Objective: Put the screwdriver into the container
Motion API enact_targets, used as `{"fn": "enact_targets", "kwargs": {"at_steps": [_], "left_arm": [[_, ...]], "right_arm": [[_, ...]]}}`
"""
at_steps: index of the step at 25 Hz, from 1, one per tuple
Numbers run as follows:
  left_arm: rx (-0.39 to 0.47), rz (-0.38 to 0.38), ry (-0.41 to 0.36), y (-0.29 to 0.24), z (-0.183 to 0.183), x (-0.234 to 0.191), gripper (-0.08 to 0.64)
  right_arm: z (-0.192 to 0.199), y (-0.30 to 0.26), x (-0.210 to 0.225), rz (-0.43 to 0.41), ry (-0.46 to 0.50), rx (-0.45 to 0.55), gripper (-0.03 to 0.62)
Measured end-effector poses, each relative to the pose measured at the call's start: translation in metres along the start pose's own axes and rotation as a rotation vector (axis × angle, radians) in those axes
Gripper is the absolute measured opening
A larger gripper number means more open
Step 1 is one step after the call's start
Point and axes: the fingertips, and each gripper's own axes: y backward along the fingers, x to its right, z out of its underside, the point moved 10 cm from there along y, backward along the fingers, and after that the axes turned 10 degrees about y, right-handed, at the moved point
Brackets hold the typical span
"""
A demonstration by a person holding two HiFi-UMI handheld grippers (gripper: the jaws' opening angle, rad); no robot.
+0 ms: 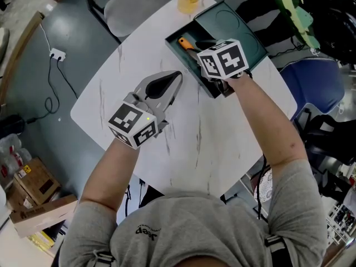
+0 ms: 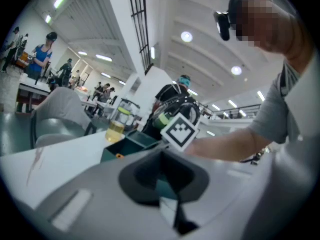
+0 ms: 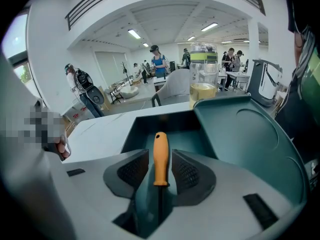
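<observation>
Release step: my right gripper (image 3: 160,158) stands unclenched around the orange-handled screwdriver (image 3: 160,151) lying in the teal container (image 3: 136,129); next, lift straight out. Meanwhile my left gripper (image 1: 173,79) rests closed, empty.

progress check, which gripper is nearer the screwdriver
Right. The right gripper is at the container, jaws open either side of the screwdriver; the left gripper is over the table, apart.

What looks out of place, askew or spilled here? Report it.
Nothing stands out. The screwdriver lies straight inside the container, loose between the jaws of the open right gripper. The lid lies open beside it, and the bottle stands upright behind, with nothing spilled.
</observation>
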Motion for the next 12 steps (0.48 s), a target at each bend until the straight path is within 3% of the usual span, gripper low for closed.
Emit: {"fn": "enact_targets", "kwargs": {"at_steps": [12], "left_arm": [[0.009, 0.011, -0.011, 0.001, -0.007, 0.011, -0.002]], "right_arm": [[-0.004, 0.017, -0.003, 0.02, 0.01, 0.02, 0.135]]}}
